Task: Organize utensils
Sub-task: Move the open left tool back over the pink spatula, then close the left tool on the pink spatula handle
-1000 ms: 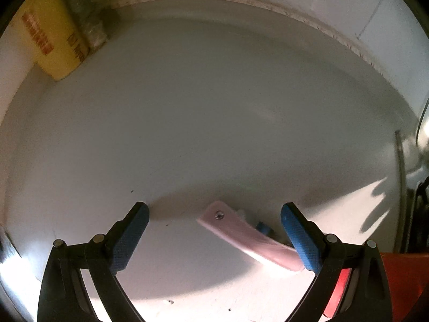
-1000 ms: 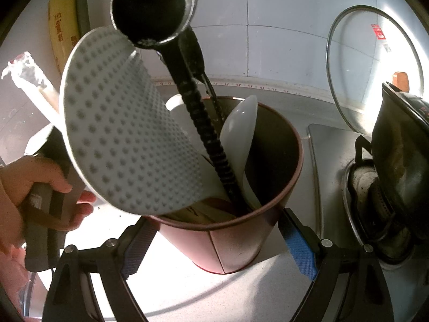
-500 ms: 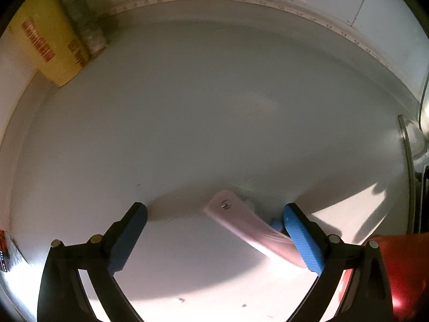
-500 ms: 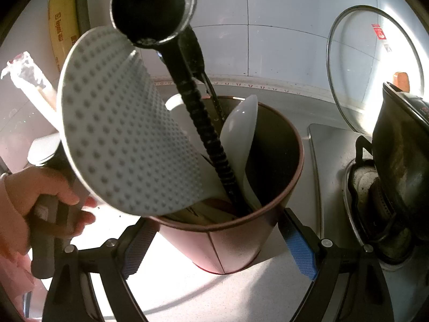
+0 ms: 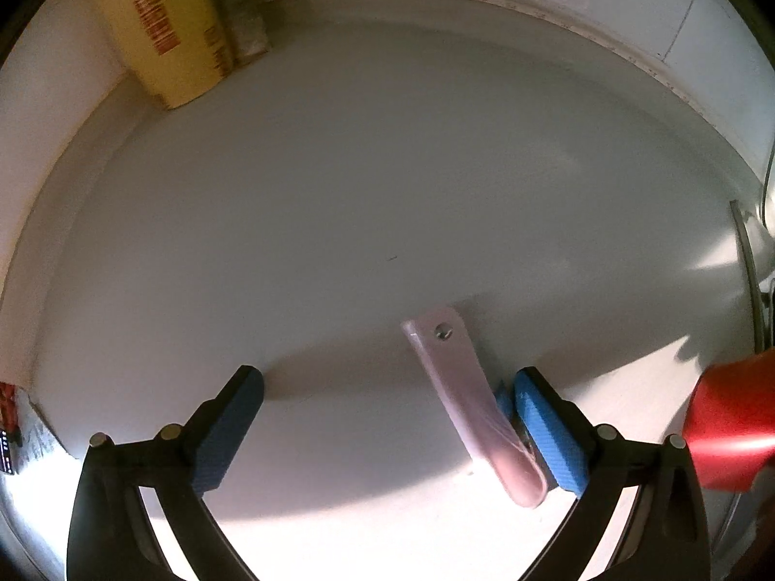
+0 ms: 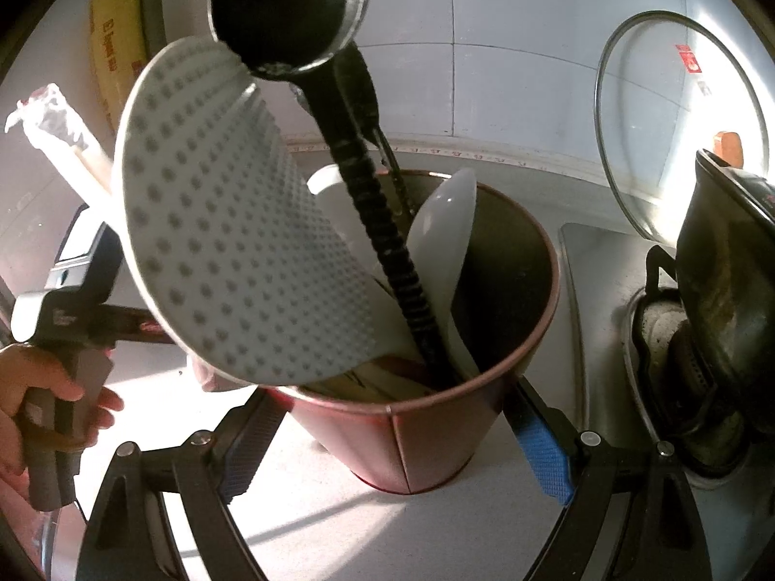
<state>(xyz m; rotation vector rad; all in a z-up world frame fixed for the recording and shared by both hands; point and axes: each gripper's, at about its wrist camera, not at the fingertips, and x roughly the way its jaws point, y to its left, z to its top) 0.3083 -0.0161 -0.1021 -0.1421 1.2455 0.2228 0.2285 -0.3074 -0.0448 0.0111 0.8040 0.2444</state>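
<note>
A pale pink utensil handle with a rivet hole lies on the white counter. My left gripper is open around it, and the handle rests against the right blue pad. My right gripper is open with its jaws on either side of a red utensil holder. The holder contains a dotted white rice paddle, a black-handled ladle and a white spoon. The holder's edge also shows in the left wrist view.
A yellow box leans in the far left corner against the tiled wall. Right of the holder stand a stove burner with a dark pot and a glass lid. The person's hand holds the left gripper's body.
My left gripper has shifted right and turned, so the pink handle now stands more upright in view and lies against the right pad. The right gripper and the holder have stayed put.
</note>
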